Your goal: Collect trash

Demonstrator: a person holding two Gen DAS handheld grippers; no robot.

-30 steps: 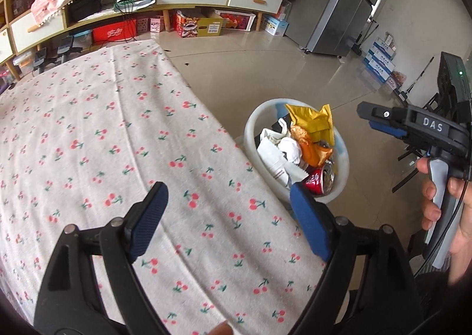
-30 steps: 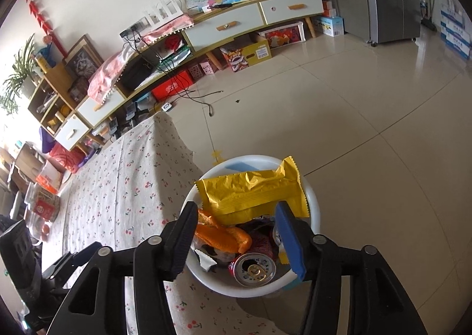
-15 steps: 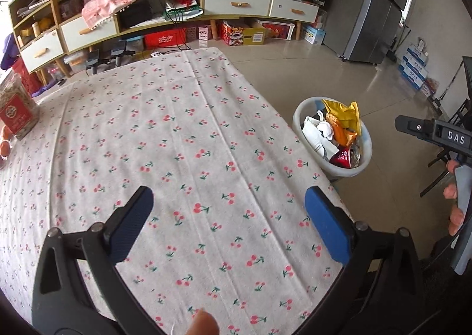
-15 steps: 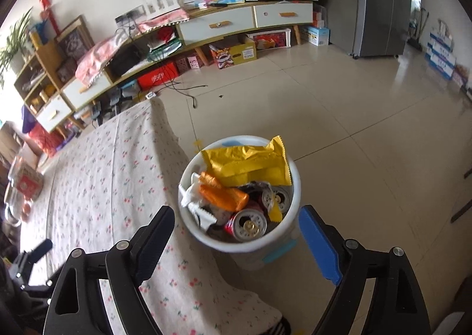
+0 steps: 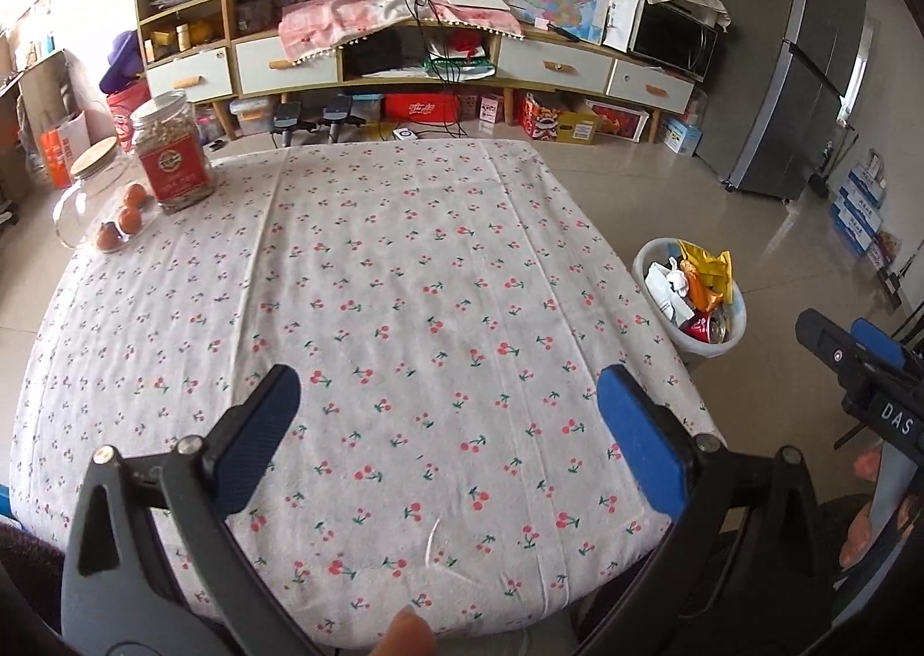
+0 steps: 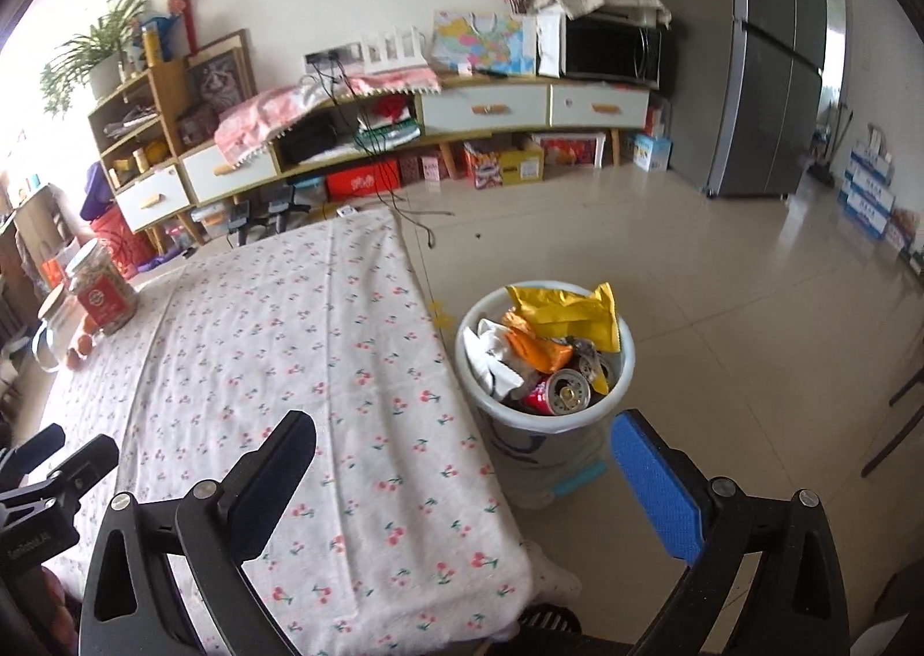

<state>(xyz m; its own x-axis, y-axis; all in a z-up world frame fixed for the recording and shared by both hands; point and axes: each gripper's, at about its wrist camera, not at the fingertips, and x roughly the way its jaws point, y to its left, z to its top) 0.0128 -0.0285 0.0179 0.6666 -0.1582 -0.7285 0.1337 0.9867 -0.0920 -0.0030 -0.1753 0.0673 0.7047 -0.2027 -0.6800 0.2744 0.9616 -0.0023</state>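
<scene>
A white trash bin point(image 6: 623, 361) stands on the floor by the table's right edge, full of trash: a yellow wrapper point(image 6: 569, 306), an orange packet, white paper and a red can point(image 6: 563, 393). It also shows in the left wrist view point(image 5: 733, 338). My left gripper point(image 5: 447, 436) is open and empty above the near part of the cherry-print tablecloth point(image 5: 369, 280). My right gripper point(image 6: 462, 477) is open and empty over the table's near right corner, short of the bin. It shows at the right edge of the left wrist view point(image 5: 854, 361).
A jar with a red label point(image 5: 173, 159), a glass jar with a wooden lid point(image 5: 86, 194) and small oranges point(image 5: 127, 217) sit at the table's far left corner. A long sideboard point(image 5: 404, 61), boxes on the floor and a grey fridge point(image 5: 808, 49) stand beyond.
Both grippers have pulled back and up from the bin toward the table's near side, and their jaws opened wider. The bin's contents are unchanged.
</scene>
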